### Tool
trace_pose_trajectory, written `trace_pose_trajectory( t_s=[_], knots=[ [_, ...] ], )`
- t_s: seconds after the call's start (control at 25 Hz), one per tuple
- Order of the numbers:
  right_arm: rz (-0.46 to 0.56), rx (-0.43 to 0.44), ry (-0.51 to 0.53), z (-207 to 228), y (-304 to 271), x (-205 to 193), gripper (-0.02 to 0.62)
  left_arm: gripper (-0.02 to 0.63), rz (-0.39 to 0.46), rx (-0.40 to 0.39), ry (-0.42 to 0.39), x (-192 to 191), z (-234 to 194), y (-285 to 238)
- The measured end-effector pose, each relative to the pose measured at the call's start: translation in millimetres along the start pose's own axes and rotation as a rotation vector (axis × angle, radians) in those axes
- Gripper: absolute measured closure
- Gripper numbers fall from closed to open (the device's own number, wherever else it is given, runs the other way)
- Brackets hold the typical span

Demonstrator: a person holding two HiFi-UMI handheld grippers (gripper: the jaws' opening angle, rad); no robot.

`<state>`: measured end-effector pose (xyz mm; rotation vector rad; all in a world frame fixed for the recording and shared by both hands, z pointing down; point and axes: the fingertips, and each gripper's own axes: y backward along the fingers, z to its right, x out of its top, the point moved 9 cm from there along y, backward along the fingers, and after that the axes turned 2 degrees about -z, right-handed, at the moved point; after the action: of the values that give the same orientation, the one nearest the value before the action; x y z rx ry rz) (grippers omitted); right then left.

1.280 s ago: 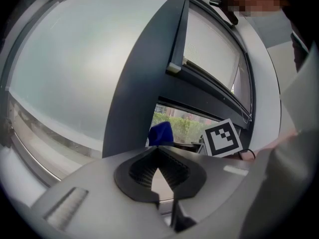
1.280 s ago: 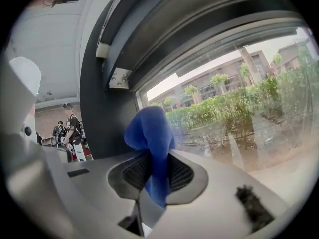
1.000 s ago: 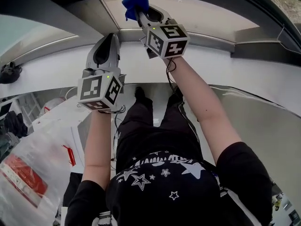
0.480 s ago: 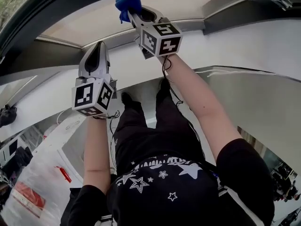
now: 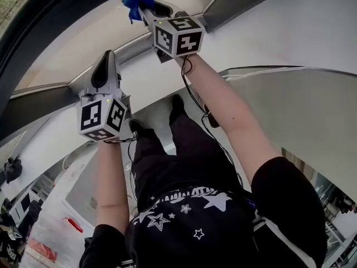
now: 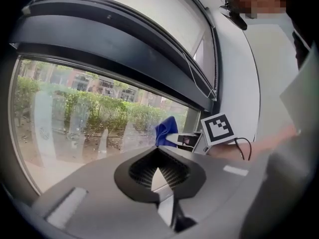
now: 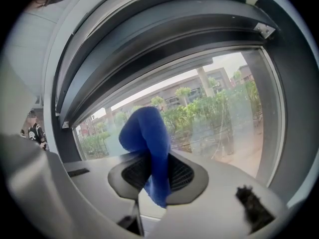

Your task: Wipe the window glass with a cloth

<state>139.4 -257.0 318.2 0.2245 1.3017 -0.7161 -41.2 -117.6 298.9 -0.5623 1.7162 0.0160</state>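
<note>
Right gripper [image 7: 153, 177] has shifted left, jaws clamped on the blue cloth [image 7: 147, 133].

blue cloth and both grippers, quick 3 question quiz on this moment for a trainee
1. True or false: the left gripper holds the blue cloth.
2. What shows through the window glass? A green hedges. B a night sky. C a blank wall.
3. Fill in: the right gripper has its jaws shut on the ____.

Key: 1 false, the left gripper's jaws are shut with nothing between them. 2 A. 3 blue cloth.
</note>
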Motion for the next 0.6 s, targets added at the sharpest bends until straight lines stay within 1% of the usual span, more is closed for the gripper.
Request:
trace_pose_trajectory(
  t_s=[0.2, 0.4, 0.6],
  knots=[
    [0.013, -0.025, -0.012, 47.5, 18.3, 12.7, 0.518, 0.598, 0.001, -0.009, -0.007, 4.5, 32.1, -27.4],
    [0.048, -0.082, -0.038, 97.1, 38.1, 25.5, 0.518, 0.598, 0.006, -0.038, -0.023, 10.4, 61.5, -61.3],
    [0.066, -0.138, -0.102, 143.0, 63.4, 29.3, 0.518, 0.598, -0.006, -0.069, -0.03, 7.1, 90.1, -87.7]
  ],
)
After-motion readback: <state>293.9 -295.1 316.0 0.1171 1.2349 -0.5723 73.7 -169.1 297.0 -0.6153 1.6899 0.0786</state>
